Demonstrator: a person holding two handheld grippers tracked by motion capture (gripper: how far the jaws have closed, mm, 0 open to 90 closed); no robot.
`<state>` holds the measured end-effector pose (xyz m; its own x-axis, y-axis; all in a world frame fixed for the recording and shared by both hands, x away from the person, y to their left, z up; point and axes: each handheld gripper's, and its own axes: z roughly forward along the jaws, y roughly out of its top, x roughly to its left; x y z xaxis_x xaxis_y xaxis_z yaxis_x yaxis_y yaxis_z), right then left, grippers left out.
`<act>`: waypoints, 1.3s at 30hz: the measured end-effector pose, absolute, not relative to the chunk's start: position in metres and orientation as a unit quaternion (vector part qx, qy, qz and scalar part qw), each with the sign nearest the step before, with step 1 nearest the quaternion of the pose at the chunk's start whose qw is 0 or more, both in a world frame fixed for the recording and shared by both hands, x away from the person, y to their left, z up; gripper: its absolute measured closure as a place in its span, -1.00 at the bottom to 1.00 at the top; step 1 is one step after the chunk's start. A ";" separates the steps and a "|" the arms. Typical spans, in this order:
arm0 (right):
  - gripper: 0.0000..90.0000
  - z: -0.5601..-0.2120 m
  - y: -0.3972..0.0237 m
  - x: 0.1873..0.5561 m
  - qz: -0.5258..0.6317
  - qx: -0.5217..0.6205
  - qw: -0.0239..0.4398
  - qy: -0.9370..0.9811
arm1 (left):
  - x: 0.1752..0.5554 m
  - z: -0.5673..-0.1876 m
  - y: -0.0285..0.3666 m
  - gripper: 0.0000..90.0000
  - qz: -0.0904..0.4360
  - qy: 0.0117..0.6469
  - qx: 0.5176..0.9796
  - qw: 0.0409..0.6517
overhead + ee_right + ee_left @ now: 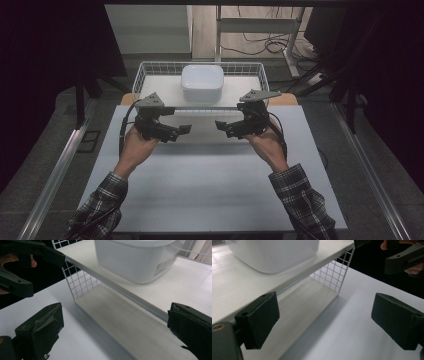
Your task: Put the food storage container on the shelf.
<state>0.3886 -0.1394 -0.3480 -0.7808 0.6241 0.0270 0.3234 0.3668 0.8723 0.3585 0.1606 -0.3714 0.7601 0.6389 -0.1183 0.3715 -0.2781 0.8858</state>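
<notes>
Two grippers hover over the white table point(200, 190), both empty, jaws spread wide on each, nothing between them. Largest item: wire shelf rack point(145, 70) at the table's far edge, two white boards, upper and lower. White plastic tub point(202, 83) sits on the upper board, centred, upside down as far as I can judge. Left gripper point(176, 133) and right gripper point(226, 127) point at each other just in front of the rack, below the tub's level, near it but not touching. Looks like the approach step, before any grasp. Next move probably calls for lifting both up and forward so the jaws flank the tub's left and right sides, then closing evenly.
</notes>
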 end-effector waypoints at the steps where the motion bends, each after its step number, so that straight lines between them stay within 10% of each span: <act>1: -1.00 -0.349 -0.140 0.387 0.481 0.290 0.156 0.813 | 0.357 -0.373 0.160 -0.83 0.130 0.318 0.789 0.509; 39: -1.00 -0.411 -0.165 0.331 0.486 0.273 0.129 0.820 | 0.297 -0.447 0.157 -0.83 0.092 0.316 0.790 0.517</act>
<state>0.3314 -0.1646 -0.4107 -0.8182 0.5724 0.0538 0.3219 0.3784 0.8679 0.2973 0.1572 -0.4474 0.7827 0.5955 -0.1811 0.4047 -0.2658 0.8750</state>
